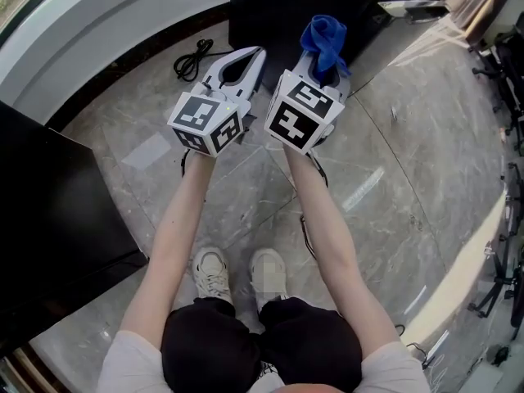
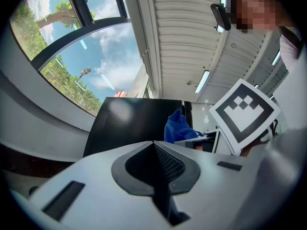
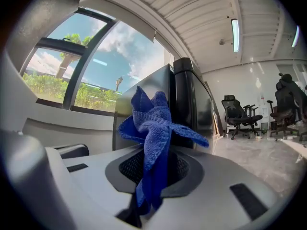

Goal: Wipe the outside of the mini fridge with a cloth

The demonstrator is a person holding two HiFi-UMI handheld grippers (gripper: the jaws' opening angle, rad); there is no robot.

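Looks like the approach step, no wiping under way yet. Got the blue cloth pinched tight in the right gripper, bunched up and poking out past the jaws toward the mini fridge. Same story in the right gripper view: clenched on the cloth, black fridge straight ahead on the floor, and no contact between the two as far as can be told. Holding nothing in the left gripper, jaws squeezed together, parked just beside the right one. Also spotted a black cable lying on the floor left of the fridge, apart from both grippers.

Next up, probably: reach forward and down, press the cloth flat against a fridge panel, then sweep across. Worth keeping that squeeze firm so as not to drop the cloth mid-stroke. Hard to say which face to start on; top looks nearest.
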